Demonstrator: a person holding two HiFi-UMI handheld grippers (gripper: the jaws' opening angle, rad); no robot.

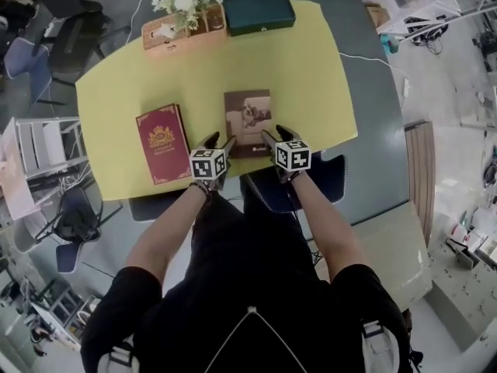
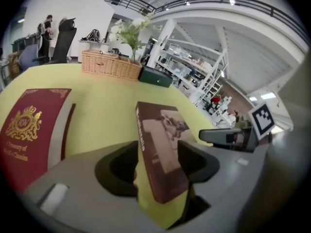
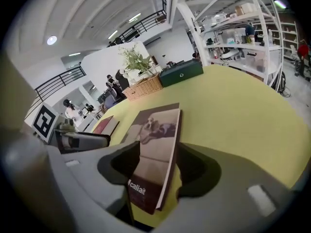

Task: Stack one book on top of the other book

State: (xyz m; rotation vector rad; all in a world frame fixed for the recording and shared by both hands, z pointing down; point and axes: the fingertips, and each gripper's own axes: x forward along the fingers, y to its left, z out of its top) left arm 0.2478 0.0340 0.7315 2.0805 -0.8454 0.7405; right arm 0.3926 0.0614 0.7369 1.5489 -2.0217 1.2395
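**A:** While both books lie flat on the yellow table (image 1: 311,76), is anything stacked?

**B:** No. Red book (image 1: 162,142) is left of center in the head view. Brown dog-cover book (image 1: 247,119) is at center, just beside it, with a strip of table between them. Not touching.

**A:** Grippers?

**B:** Left gripper (image 1: 220,141) is at the brown book's near-left corner. Jaws are spread wide and the corner sits in the gap. Right gripper (image 1: 277,133) is the same at the near-right corner: jaws wide apart, corner between them. Neither looks clamped, and the book reads as flat, near edge at the table's front edge.

**A:** Progress?

**B:** Early, I'd say. Both grippers are lined up on the brown book and nothing more. Left to do: close on it, lift, carry it left over the red book, set it down square.

**A:** Anything in the way?

**B:** No. Wicker basket (image 1: 167,31) and green case (image 1: 258,12) sit at the far edge, well apart from both books.
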